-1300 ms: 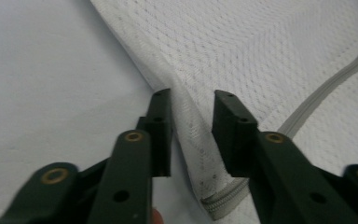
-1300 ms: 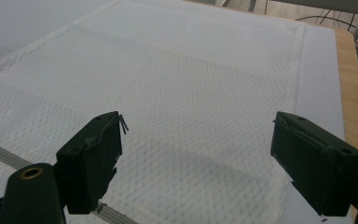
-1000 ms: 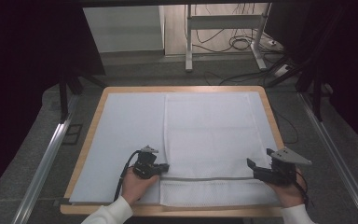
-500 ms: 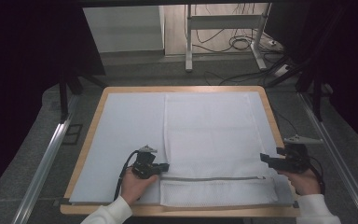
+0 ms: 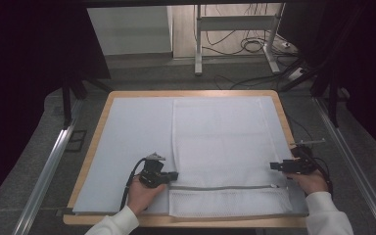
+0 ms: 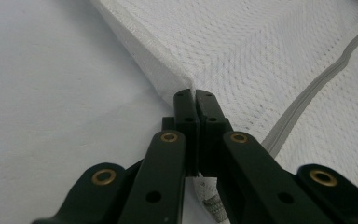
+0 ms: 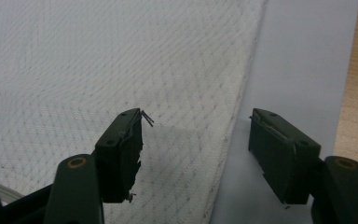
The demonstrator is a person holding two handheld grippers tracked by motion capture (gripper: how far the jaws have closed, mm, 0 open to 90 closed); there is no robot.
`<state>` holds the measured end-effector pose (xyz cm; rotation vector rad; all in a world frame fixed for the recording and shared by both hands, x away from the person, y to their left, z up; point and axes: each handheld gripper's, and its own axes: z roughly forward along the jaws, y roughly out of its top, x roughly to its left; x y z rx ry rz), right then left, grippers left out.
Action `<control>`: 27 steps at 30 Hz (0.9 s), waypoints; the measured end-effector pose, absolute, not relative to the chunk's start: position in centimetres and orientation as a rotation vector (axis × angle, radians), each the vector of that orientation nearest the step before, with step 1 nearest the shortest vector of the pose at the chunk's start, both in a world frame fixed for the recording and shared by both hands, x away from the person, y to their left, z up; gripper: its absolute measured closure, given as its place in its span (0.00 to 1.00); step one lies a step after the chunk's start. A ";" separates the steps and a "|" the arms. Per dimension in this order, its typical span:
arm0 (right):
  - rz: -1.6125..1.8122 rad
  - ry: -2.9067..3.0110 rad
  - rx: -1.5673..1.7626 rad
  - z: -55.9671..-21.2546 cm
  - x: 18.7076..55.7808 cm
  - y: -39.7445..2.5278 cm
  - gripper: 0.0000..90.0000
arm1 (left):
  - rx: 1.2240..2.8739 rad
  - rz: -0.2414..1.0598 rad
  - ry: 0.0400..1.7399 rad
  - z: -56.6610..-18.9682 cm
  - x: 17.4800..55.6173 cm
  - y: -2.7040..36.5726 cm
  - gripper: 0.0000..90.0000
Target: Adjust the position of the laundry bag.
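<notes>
High view first: I see the white mesh laundry bag [image 5: 223, 147] lying flat on the pale sheet [image 5: 127, 137] that covers the wooden tabletop [image 5: 98, 115], toward its right half, with the grey zipper [image 5: 225, 187] running across near the edge closest to me. My left tool [image 5: 173, 176] sits at the bag's left edge, just above the zipper line, held by my left hand [image 5: 142, 191]. My right tool [image 5: 274, 166] is at the bag's right edge, with my right hand [image 5: 311, 180] behind it.

Left gripper view shows the jaws pressed together on the bag's folded side edge (a small ridge of mesh rises right at the tips), the zipper passing just to the side. Right gripper view shows the jaws spread wide, one over the mesh and one over the bare sheet, with the bag's hem between them and nothing gripped.
</notes>
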<state>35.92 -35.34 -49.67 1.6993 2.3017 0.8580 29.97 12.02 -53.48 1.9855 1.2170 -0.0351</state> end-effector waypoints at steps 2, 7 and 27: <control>0.854 2.312 1.704 -49.7 35.9 -35.3 0.41 | 1.986 -0.036 1.217 -53.5 30.0 12.0 1.00; 0.845 2.315 1.707 -49.8 36.0 -35.1 0.46 | 1.988 -0.037 1.216 -53.5 30.0 12.0 1.00; 0.621 2.313 1.559 -49.7 35.7 -32.9 0.94 | 1.989 -0.032 1.212 -53.5 30.0 11.9 1.00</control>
